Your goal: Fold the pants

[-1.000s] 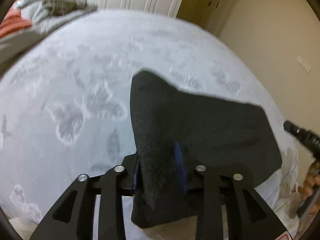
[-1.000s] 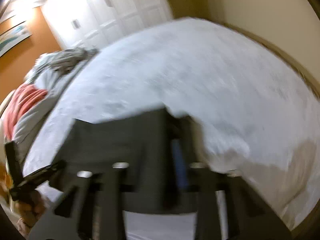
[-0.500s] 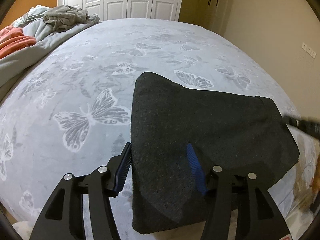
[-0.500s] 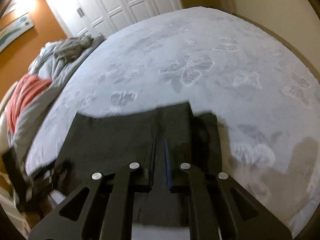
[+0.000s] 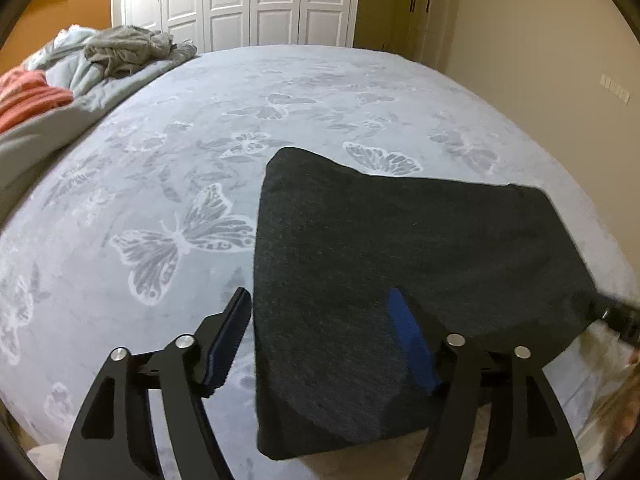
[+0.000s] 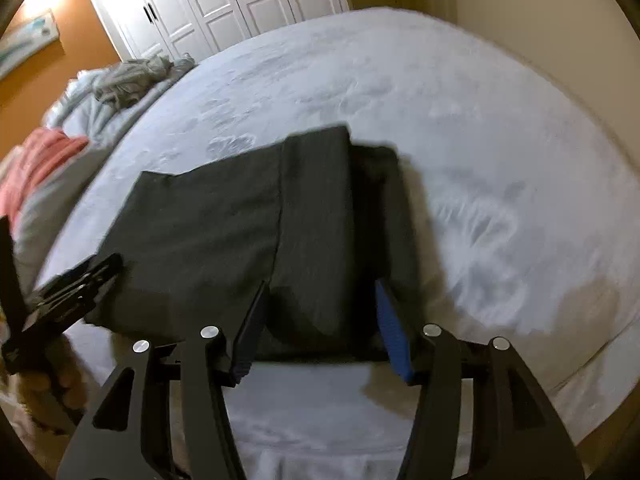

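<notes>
The dark grey pants (image 5: pixel 400 248) lie folded flat near the front edge of the bed; they also show in the right wrist view (image 6: pixel 248 232). My left gripper (image 5: pixel 320 312) is open, its jaws wide apart above the pants' near left corner, holding nothing. My right gripper (image 6: pixel 320 300) is open, its jaws straddling the pants' near right end without gripping. The left gripper shows at the left of the right wrist view (image 6: pixel 68 292), and the right gripper's tip shows blurred at the right edge of the left wrist view (image 5: pixel 620 316).
The bed (image 5: pixel 200 140) has a pale blue cover with butterfly prints. A heap of grey and coral bedding and clothes (image 5: pixel 80 68) lies at its far left. White wardrobe doors (image 5: pixel 248 0) stand behind, a beige wall (image 5: pixel 540 40) on the right.
Both grippers have let go of the pants and opened, first the left, then the right. The pants have dropped flat onto the bed. Both grippers have drawn back a little.
</notes>
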Tool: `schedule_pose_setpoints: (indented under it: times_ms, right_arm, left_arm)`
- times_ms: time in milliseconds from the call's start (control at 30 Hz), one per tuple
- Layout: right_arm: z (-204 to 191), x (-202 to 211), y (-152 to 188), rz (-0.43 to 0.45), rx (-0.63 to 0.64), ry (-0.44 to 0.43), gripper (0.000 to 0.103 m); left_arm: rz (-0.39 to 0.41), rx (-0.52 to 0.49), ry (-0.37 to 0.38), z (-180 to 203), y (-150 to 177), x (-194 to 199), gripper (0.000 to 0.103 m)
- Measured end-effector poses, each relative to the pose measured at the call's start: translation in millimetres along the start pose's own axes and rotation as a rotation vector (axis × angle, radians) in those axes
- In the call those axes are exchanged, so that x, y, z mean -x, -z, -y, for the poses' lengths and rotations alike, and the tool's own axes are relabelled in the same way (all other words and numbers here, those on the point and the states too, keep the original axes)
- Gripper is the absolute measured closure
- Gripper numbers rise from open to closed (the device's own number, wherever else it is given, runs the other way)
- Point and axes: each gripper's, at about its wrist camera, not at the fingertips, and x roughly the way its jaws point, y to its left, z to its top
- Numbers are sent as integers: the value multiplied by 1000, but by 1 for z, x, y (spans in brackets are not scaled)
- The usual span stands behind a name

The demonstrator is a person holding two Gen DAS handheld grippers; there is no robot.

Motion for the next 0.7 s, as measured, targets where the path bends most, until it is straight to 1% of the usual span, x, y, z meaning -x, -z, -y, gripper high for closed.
schedule_pose_setpoints:
  times_ms: [33, 67, 133, 200, 267, 300, 400, 433, 467, 500, 567, 600, 667, 700]
  right_arm:
    - [2, 0, 5, -4, -26, -32, 51]
    - [3, 1, 7, -3, -38, -46, 51]
    - [2, 2, 9, 7, -44, -57, 51]
    - [2, -3, 9, -4, -40, -72, 51]
    - [3, -10, 6, -11, -51, -77, 50]
    - [4, -11, 5, -9, -55, -83, 50]
    - [15, -15, 3, -2, -125, -138, 51]
    - [19, -16, 2, -1, -147, -160, 54]
    - [21, -16, 2, -3, -156, -167, 69]
    - [23, -16, 1, -6, -156, -158, 80]
    - [21, -6, -4, 8, -147, -170, 85]
    - [17, 5, -8, 32, -127, -180, 89]
    - [1, 45, -20, 130, -67, -213, 91]
    - [-3, 55, -24, 154, -52, -220, 91]
  left_arm:
    - [10, 11, 13, -1, 0, 2, 32]
    - [24, 20, 23, -2, 0, 5, 31]
    - [61, 36, 34, -6, 1, 12, 30]
    - [85, 47, 41, -8, 2, 17, 29]
    - [110, 62, 57, -12, 4, 22, 25]
    - [118, 66, 62, -13, 5, 24, 25]
    - [117, 50, 84, -14, 12, 26, 25]
    - [117, 35, 93, -13, 15, 27, 25]
    - [120, 20, 95, -11, 18, 29, 23]
    - [126, 7, 92, -10, 20, 31, 21]
    - [145, -16, 86, -9, 25, 34, 21]
    - [150, -20, 83, -9, 26, 35, 21]
    - [161, -20, 77, -11, 29, 38, 21]
    - [160, -16, 76, -12, 30, 38, 20]
